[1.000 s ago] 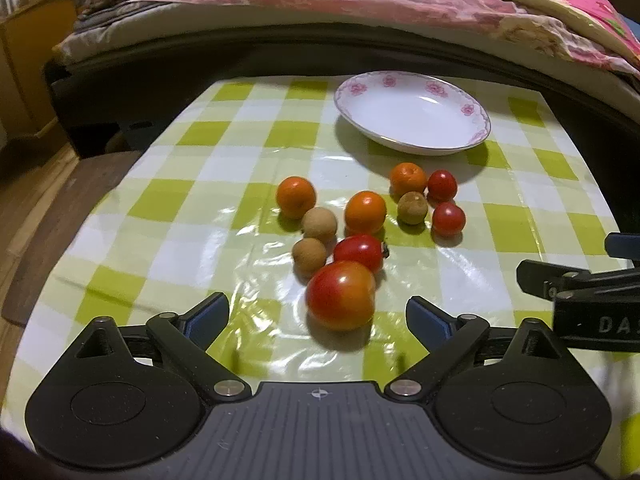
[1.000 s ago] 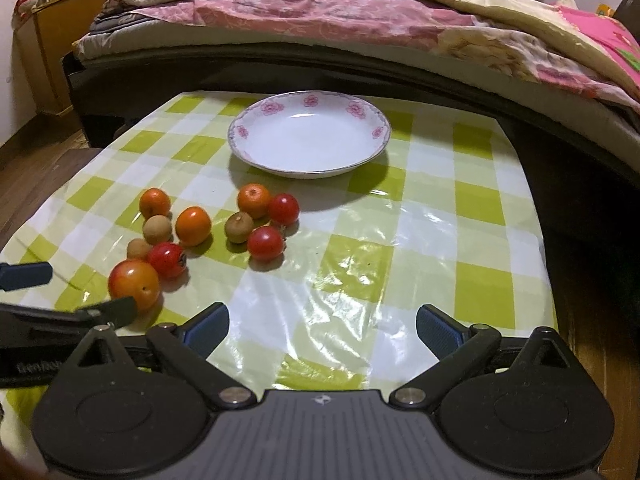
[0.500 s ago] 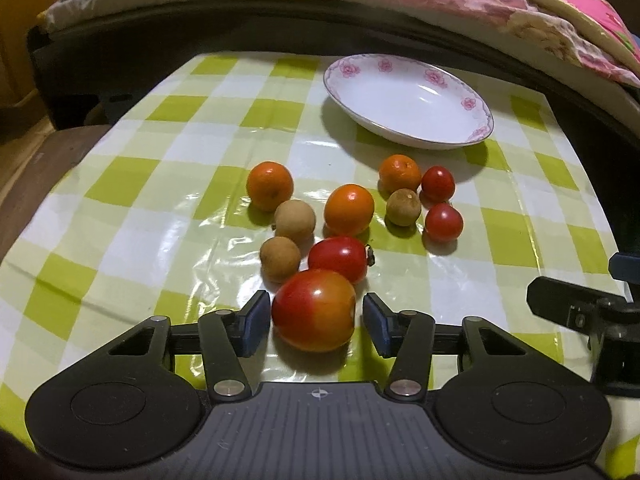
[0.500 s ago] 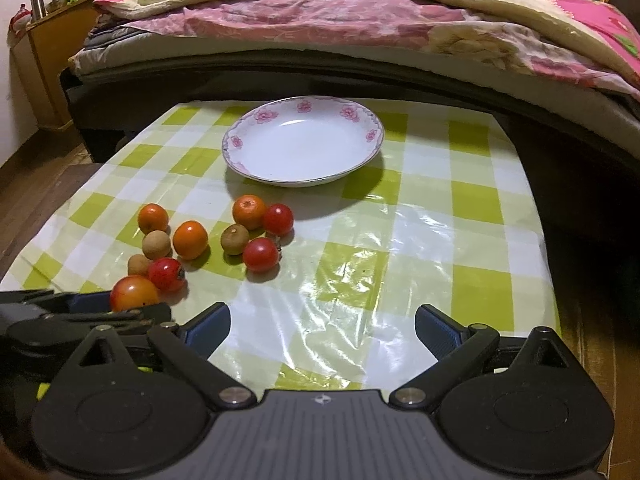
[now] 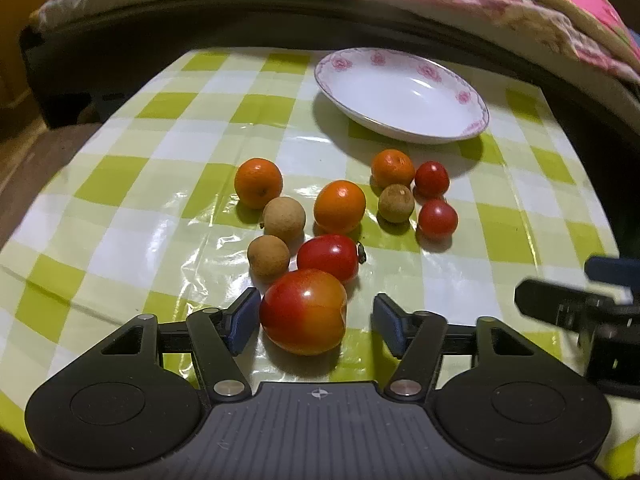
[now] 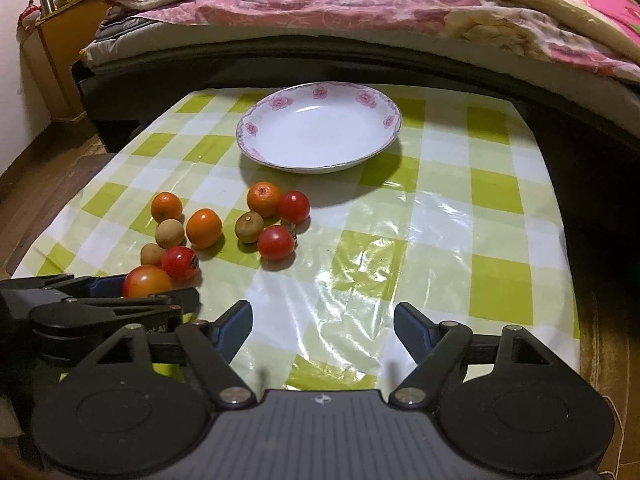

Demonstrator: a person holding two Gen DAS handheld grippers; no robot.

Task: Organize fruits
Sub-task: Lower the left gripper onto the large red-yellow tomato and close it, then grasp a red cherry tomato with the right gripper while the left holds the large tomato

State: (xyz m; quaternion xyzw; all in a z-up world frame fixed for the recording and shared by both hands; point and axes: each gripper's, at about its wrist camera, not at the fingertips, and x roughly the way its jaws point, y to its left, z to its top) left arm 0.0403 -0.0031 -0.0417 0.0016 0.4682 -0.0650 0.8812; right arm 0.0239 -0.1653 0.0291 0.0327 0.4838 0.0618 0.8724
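A large red-and-yellow tomato [image 5: 303, 311] lies on the green checked tablecloth [image 5: 168, 152] between the fingers of my left gripper [image 5: 314, 308]. Its jaws are opening: the left pad sits against the tomato's side and the right pad stands clear of it. Behind the tomato lie a red tomato [image 5: 328, 256], three small oranges [image 5: 339, 206], three brown longans [image 5: 284, 218] and two cherry tomatoes [image 5: 437, 218]. A white plate with pink flowers [image 5: 400, 132] stands empty at the back. My right gripper [image 6: 323, 316] hovers over bare cloth with nothing between its closing jaws.
A bed with pink and yellow quilts [image 6: 360, 4] runs along the far side of the table. A wooden cabinet [image 6: 60, 40] stands at the back left. The table's right edge [image 6: 568, 240] drops to a dark floor. The left gripper's body [image 6: 100, 312] lies just left of my right gripper.
My left gripper moved forward around the large tomato, closed in from wide, then spread slightly again. The right gripper's jaws have narrowed while it stayed in place.
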